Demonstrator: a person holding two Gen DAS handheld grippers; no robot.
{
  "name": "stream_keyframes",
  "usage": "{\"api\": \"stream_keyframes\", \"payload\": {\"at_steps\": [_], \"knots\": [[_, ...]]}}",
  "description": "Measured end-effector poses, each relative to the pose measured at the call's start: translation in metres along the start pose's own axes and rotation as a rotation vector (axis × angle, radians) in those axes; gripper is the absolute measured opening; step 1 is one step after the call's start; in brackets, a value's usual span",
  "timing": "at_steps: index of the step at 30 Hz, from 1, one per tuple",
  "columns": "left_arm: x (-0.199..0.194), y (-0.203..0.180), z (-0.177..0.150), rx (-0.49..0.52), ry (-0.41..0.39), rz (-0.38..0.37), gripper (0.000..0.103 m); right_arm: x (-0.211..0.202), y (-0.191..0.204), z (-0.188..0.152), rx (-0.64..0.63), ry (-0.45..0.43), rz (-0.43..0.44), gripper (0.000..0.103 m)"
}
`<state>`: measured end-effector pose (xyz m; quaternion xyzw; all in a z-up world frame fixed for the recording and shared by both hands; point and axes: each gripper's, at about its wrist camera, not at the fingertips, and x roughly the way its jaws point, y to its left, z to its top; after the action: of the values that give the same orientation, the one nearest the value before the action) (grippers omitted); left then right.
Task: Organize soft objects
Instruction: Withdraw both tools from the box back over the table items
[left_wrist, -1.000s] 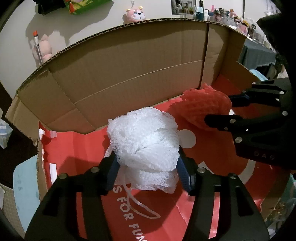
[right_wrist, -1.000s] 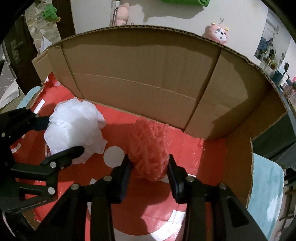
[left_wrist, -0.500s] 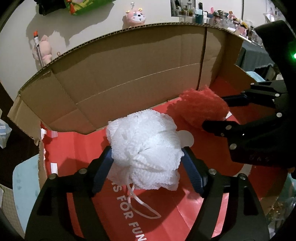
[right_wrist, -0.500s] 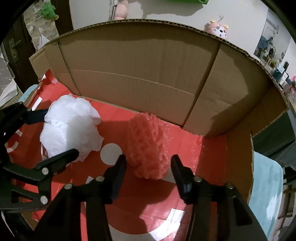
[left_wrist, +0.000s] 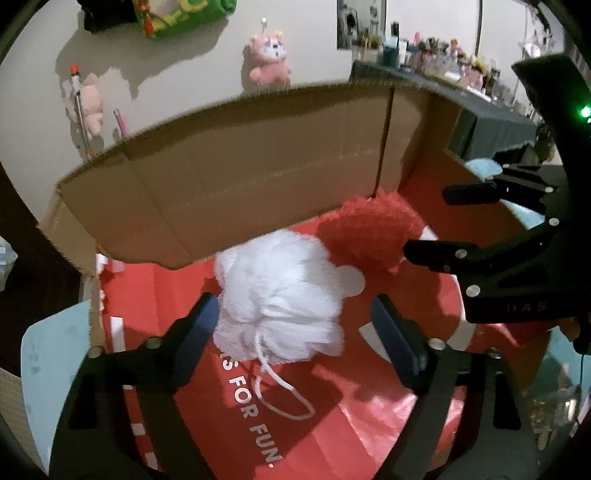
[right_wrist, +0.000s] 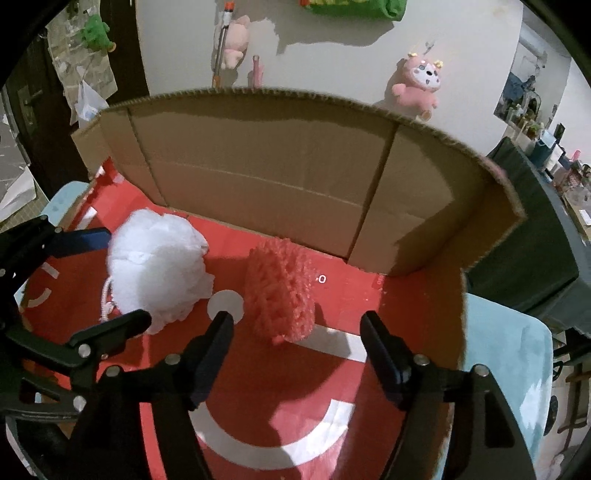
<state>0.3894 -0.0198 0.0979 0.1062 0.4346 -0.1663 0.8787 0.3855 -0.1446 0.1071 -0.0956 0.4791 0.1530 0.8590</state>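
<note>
Both released: left gripper and right gripper now spread wide, 2 puffs (white, red) left in box.

Home: plush toys on wall

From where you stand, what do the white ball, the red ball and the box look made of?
White ball: gathered nylon-like mesh, matte, frilly, on a cord. Red ball: open-weave netting, possibly foam or plastic. Box: corrugated cardboard, fluted edge showing; its red floor looks glossy printed.

Frilly mesh white pouf, fuzzy red puff, perhaps glossy corrugated cardboard box.
</note>
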Motion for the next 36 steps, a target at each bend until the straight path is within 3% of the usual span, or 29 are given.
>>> {"api": "stream_keyframes", "payload": {"at_steps": [6,16,20,29,36], "knots": [[-0.034,-0.007,-0.002,-0.002,-0.082,-0.006,0.091,-0.040,-0.003,-0.008,0.020,-0.059,0.004,0.078],[-0.120,-0.019,-0.030,-0.074,-0.236,0.000,0.095,-0.146,0.007,-0.045,0.015,-0.252,0.002,0.093],[-0.156,-0.032,-0.047,-0.091,-0.295,0.022,0.096,-0.191,0.020,-0.073,-0.001,-0.348,-0.006,0.102],[-0.227,-0.067,-0.104,-0.093,-0.462,0.049,0.099,-0.272,0.052,-0.151,-0.024,-0.554,-0.025,0.103],[-0.263,-0.088,-0.161,-0.136,-0.579,0.090,0.100,-0.300,0.078,-0.216,-0.013,-0.655,-0.038,0.103]]}}
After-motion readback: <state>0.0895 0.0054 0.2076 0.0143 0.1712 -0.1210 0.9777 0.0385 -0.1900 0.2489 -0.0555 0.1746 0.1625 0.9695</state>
